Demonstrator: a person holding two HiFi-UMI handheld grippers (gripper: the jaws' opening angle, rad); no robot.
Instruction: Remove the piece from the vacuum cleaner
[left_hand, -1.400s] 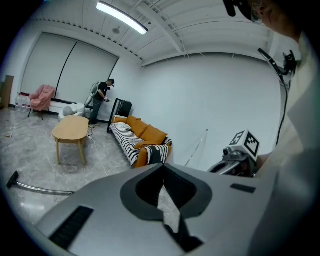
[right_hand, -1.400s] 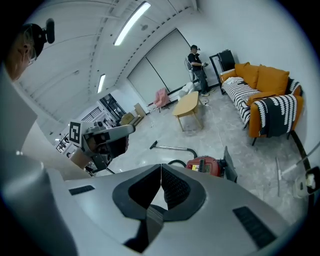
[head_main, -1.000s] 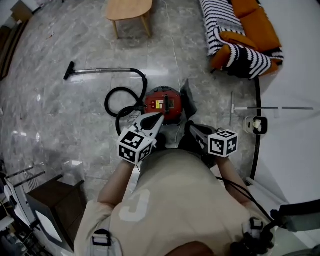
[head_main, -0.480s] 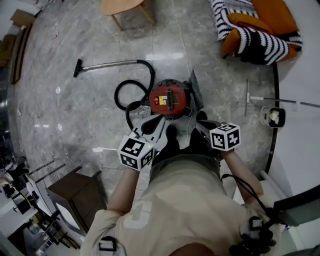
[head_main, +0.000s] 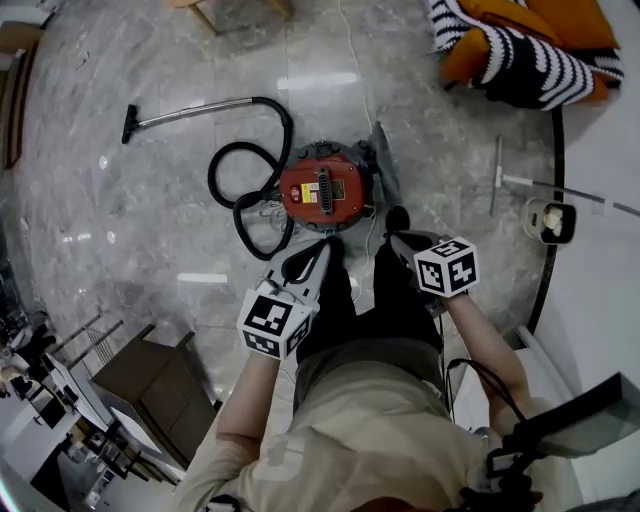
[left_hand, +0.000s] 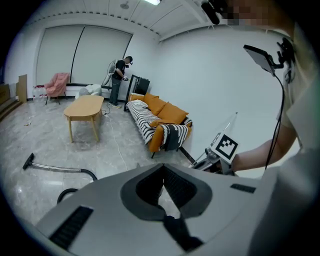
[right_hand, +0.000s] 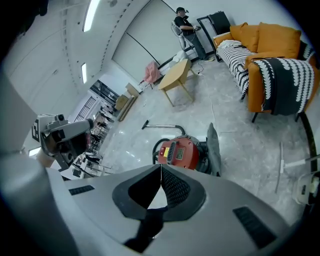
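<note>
- Grey marble floor (head_main: 150, 230) covers the whole room. The red vacuum cleaner (head_main: 322, 190) stands on it just ahead of the person's legs (head_main: 350, 300).
- A black hose (head_main: 240, 190) coils on the floor at the cleaner's left. It runs on into a metal wand (head_main: 195, 108) that lies flat, with the floor nozzle (head_main: 128, 124) at its far end.
- A grey flat part (head_main: 384, 170) stands on edge against the cleaner's right side. Whether it is fixed to the body cannot be told.
- The left claw (head_main: 322, 246) is closed, with its pads meeting and nothing between them. It slopes down towards the cleaner's near side and stands apart from it.
- The right claw (head_main: 396, 238) is likewise closed and empty. It is near the cleaner's right side and the grey flat part, touching neither. In the right gripper view the red body shows just beyond its tips.
- The person wears dark trousers and a beige shirt (head_main: 350, 430), with one forearm reaching out to each claw.
- To the right, well apart from the cleaner, a thin metal rod (head_main: 497, 175) and a small white object (head_main: 553, 222) lie on the floor.
- An orange sofa (head_main: 560, 20) with a black-and-white striped blanket (head_main: 520, 60) stands at the far right.
- A light wooden table (right_hand: 176, 75) stands beyond the wand.
- A dark cabinet (head_main: 150, 385) stands at the person's near left.
- Another person (right_hand: 182, 20) stands at the far end of the room.
</note>
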